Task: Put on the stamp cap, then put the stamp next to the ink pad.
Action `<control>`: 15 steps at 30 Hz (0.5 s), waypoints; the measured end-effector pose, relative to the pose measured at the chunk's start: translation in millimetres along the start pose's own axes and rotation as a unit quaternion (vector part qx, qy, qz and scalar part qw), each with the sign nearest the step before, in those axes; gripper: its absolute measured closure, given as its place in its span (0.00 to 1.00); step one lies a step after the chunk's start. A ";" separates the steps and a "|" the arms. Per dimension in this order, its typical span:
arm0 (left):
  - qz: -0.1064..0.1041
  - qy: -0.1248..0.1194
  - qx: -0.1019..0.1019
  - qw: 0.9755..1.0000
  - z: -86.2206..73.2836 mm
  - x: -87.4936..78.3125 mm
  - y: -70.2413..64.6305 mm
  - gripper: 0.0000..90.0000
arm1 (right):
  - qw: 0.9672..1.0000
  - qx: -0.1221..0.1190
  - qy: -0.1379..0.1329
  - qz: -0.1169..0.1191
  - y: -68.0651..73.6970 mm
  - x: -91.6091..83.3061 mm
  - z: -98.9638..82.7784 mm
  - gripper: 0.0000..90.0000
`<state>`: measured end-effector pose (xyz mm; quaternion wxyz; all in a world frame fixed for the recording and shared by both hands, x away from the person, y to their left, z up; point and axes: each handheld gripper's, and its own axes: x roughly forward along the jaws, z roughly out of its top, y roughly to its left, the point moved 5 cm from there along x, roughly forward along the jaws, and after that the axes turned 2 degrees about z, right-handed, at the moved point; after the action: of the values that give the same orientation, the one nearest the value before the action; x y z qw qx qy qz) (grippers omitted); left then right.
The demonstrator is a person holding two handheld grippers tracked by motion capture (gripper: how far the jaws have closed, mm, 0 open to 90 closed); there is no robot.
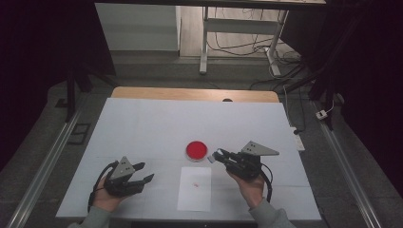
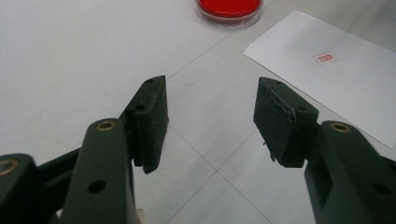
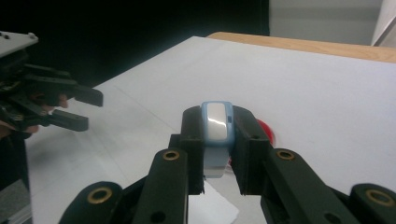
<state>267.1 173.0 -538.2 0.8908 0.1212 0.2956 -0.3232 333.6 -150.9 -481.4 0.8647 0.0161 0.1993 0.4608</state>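
- The right gripper is clamped on a small light-blue stamp. The stamp stands on its narrow edge between the two pads, so its flat face can probably be pressed down.
- The red ink pad lies just beyond the fingertips of this gripper, close enough for inking.
- The white sheet of paper lies below and beside these fingers; a small red print is already on it.
- The left gripper has its jaws half open with nothing between them. It waits apart, probably ready to steady the sheet.
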 end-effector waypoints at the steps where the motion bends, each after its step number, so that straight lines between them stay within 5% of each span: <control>1: 0.000 0.000 0.001 1.000 0.1 0.0 0.2 0.49 | 1.000 -0.001 0.001 -0.003 -1.5 0.0 -0.2 0.84; 15: 0.001 0.003 0.002 1.000 0.1 0.7 0.3 0.49 | 0.999 -0.011 0.019 -0.042 -25.7 3.7 -5.6 0.84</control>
<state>267.7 172.8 -538.5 0.8901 0.1244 0.2971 -0.3225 353.8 -163.7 -493.3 0.8794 -0.0098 0.2110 0.4267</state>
